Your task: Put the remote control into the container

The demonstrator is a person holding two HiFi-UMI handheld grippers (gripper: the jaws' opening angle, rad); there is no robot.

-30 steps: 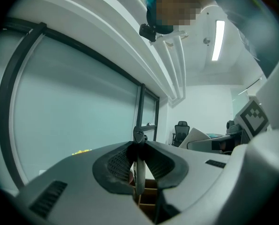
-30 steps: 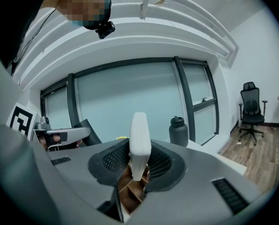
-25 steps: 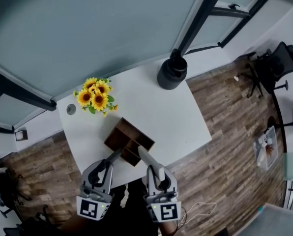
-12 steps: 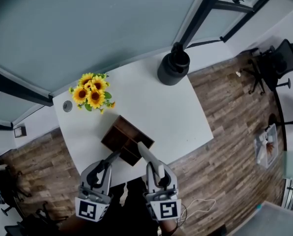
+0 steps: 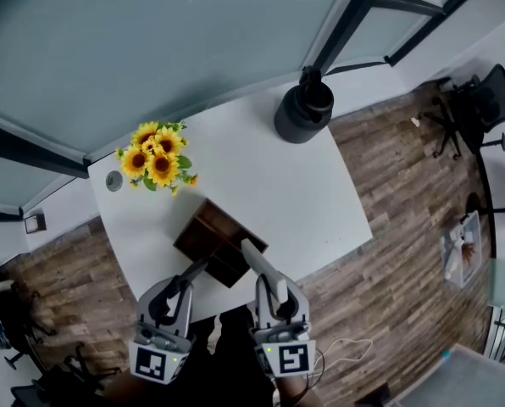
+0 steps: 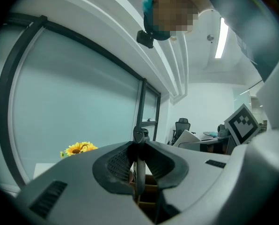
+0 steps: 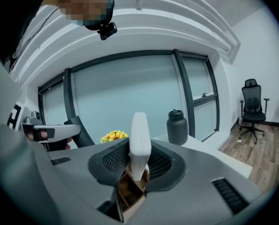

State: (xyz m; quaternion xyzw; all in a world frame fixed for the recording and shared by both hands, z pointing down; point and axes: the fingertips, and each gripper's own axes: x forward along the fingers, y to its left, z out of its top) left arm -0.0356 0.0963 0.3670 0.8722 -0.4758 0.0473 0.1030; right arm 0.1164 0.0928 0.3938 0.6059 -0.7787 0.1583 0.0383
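A brown wooden container [image 5: 203,232] with open compartments sits near the front edge of the white table [image 5: 269,176]. My right gripper [image 5: 261,274] is shut on a white remote control [image 5: 252,259], which sticks up and forward between the pads [image 7: 140,139]. The remote's tip hangs over the container's near right corner, and the compartments [image 7: 129,191] show just below the jaws. My left gripper [image 5: 198,270] is shut and empty, its tips at the container's near left edge. In the left gripper view the pads [image 6: 124,161] meet with nothing between them.
A bunch of sunflowers [image 5: 155,161] stands at the table's left back. A black bottle [image 5: 305,113] stands at the far right corner. A small round disc [image 5: 110,181] is set in the left edge. Wood floor and an office chair [image 5: 481,100] lie to the right.
My right gripper, with the remote in it, has edged forward and a little lower over the container's near corner. The left gripper has hardly moved.
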